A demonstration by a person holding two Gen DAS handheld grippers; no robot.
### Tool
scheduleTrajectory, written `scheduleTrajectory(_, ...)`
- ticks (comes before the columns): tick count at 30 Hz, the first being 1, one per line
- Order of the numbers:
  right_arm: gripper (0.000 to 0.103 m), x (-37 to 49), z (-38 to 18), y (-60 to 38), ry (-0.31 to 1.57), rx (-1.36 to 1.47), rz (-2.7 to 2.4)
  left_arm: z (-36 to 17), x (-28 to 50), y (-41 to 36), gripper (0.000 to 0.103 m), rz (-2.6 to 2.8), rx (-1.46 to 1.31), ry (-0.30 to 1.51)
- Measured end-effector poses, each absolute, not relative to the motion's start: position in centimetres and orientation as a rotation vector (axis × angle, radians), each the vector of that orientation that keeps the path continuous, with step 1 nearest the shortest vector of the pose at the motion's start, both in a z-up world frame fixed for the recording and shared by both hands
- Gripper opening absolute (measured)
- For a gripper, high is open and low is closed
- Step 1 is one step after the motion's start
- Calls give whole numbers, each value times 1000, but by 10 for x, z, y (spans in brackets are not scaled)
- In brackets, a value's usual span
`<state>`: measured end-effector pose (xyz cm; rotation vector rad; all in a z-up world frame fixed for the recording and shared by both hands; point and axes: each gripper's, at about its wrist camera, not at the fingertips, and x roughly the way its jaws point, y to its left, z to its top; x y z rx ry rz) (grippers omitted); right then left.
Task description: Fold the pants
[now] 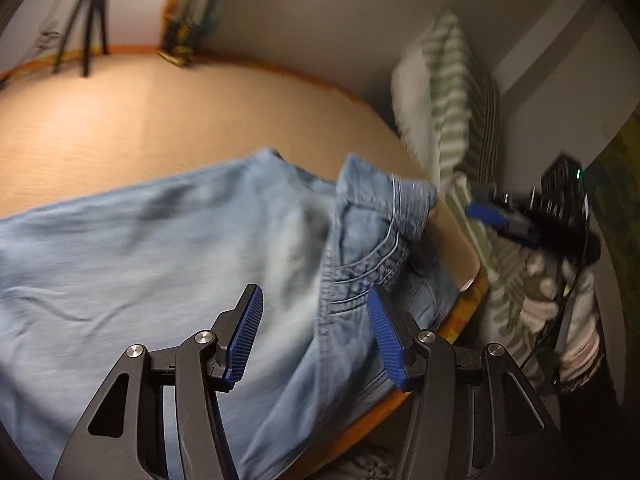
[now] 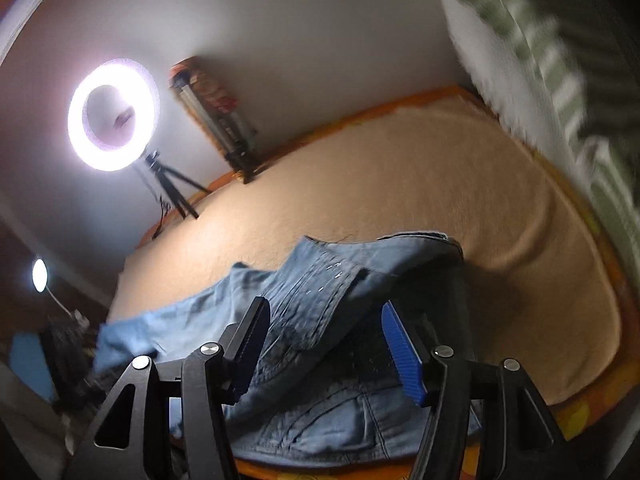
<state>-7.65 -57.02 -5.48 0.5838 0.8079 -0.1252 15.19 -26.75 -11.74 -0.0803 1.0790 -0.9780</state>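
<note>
In the left wrist view, the 2 blue-padded fingers [image 1: 248, 336] of the left gripper [image 1: 316, 332] stood apart, released, with nothing pinched between them. Below them a pair of light blue jeans [image 1: 160, 248] lay spread over a tan blanket [image 1: 140, 120] on a bed, the pocket end [image 1: 380, 220] bunched near the bed's right edge. The right gripper [image 1: 504, 220] showed blurred at far right, beside a green-striped pillow [image 1: 452, 92].

In the right wrist view, the right gripper [image 2: 332, 348] also had its fingers [image 2: 402, 356] parted and gripping nothing. The waistband [image 2: 320, 276] of the jeans [image 2: 304, 420] was rumpled beneath and ahead of them, close to the bed's near edge. A lit ring light [image 2: 114, 114] on a tripod [image 2: 174, 192] stood at the far side.
</note>
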Motion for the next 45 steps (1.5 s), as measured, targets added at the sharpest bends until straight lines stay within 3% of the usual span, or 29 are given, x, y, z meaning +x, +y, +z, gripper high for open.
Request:
scheduleTrajectory(6, 62, -50, -72, -601, 840, 689, -128, -137, 157, -306, 54, -979, -39, 1187)
scheduleTrajectory(14, 62, -3, -59, -583, 894, 543, -53, -145, 149, -323, 53, -1020, -24, 1182)
scheduleTrajectory(34, 61, 103, -128, -488, 1301, 258, -205, -145, 124, -316, 51, -1136, -76, 1138)
scheduleTrajectory(37, 52, 98, -131, -493, 1283, 263, -224, -137, 122, -301, 51, -1122, -68, 1113)
scheduleTrajectory(41, 17, 85, -126, -500, 1240, 294, -232, -124, 126, -278, 51, -1093, -102, 1077)
scheduleTrajectory(45, 0, 61, -114, -516, 1180, 401, -217, -117, 132, -264, 51, -1041, -67, 1048)
